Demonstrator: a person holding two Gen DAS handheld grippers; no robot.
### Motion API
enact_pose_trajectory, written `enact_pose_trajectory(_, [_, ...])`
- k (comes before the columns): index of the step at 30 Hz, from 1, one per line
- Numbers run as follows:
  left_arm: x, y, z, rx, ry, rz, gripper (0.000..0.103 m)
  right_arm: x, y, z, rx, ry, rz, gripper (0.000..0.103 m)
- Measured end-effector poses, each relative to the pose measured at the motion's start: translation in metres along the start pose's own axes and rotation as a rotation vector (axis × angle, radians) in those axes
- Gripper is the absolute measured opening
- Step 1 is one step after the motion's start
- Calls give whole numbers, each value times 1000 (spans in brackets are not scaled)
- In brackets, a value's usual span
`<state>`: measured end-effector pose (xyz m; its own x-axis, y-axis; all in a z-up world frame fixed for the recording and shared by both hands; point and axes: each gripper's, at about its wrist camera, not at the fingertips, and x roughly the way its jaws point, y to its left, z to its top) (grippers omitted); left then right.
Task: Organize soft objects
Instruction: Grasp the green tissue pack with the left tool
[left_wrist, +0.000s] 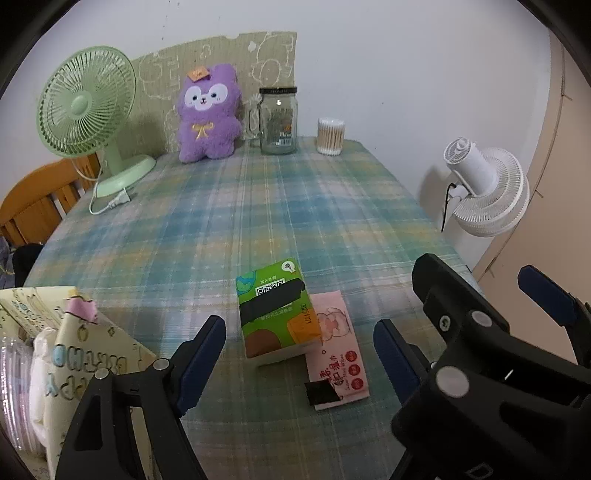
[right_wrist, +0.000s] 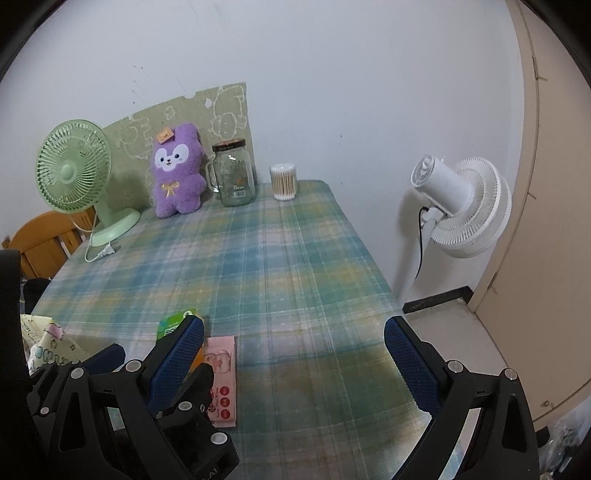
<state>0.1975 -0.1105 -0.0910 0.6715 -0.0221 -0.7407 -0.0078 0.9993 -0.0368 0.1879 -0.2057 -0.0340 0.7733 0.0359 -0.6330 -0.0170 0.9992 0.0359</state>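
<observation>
A green tissue pack (left_wrist: 273, 310) lies on the plaid tablecloth (left_wrist: 258, 214), partly on top of a flat pink wipes pack (left_wrist: 341, 350). My left gripper (left_wrist: 299, 356) is open just short of them, and both packs sit in the gap ahead of its blue pads, untouched. A purple plush toy (left_wrist: 208, 114) leans against the back wall. At the near left is a cream printed bag (left_wrist: 77, 350) with white soft packs inside. My right gripper (right_wrist: 295, 363) is open over bare cloth, to the right of the pink wipes pack (right_wrist: 221, 380). The plush toy (right_wrist: 177, 173) stands far ahead of it.
A green desk fan (left_wrist: 88, 110) with a loose plug cord stands at the back left. A glass jar mug (left_wrist: 277, 122) and a tub of cotton swabs (left_wrist: 330, 136) are at the back. A white floor fan (left_wrist: 487, 192) stands off the table's right edge, and a wooden chair (left_wrist: 33, 206) is on the left.
</observation>
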Motion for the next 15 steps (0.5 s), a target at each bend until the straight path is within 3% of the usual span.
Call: enact_pose_trajectory(15, [41, 16, -1, -80, 80, 8, 76, 34, 2, -6, 8, 56, 5, 100])
